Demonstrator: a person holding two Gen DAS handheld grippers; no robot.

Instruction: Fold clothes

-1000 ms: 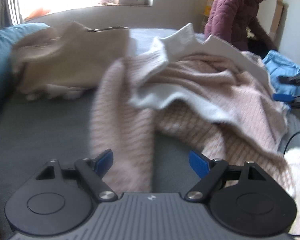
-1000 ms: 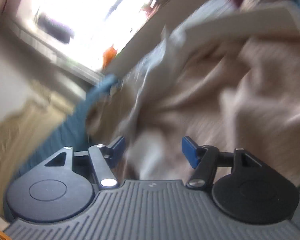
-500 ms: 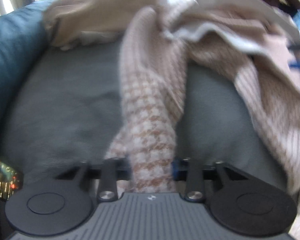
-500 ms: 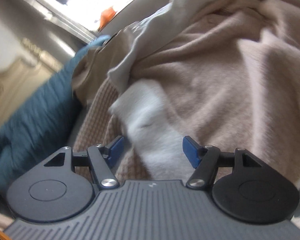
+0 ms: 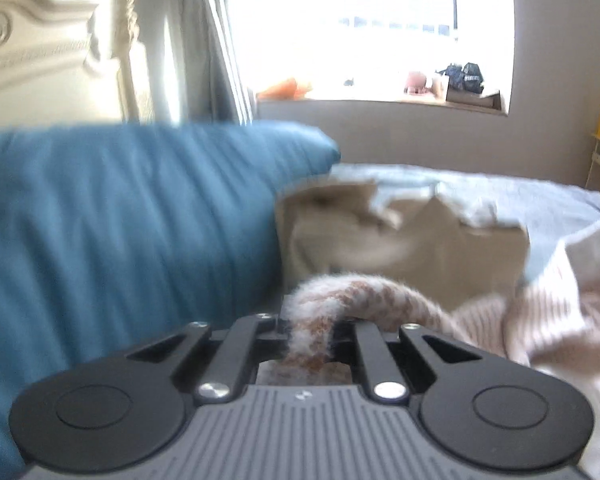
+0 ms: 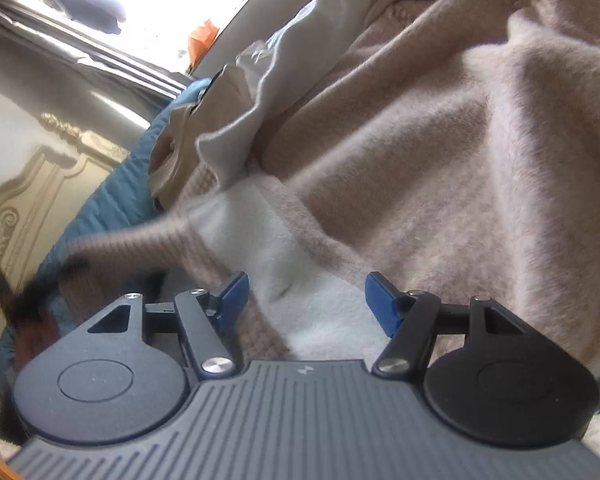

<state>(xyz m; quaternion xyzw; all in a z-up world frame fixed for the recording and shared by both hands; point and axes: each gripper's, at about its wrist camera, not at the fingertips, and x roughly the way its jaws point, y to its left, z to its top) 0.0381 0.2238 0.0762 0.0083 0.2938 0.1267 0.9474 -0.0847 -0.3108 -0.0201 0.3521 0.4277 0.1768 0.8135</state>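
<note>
My left gripper is shut on a pink-and-brown knit sleeve, which arches up out of the jaws and runs down to the right into the pale pink sweater. In the right wrist view the same sleeve is a blurred band stretched to the left. My right gripper stands open just above a white fleecy piece that lies between its blue pads without touching them. The fuzzy pink sweater body fills the right side.
A blue duvet roll lies close on the left, in front of a carved cream headboard. A tan garment sits behind the sleeve on the pale bed sheet. A bright window is beyond.
The left jaws closed on the knit sleeve and lifted it up off the bed toward the blue duvet. The right gripper sank a little toward the white piece, still open.
</note>
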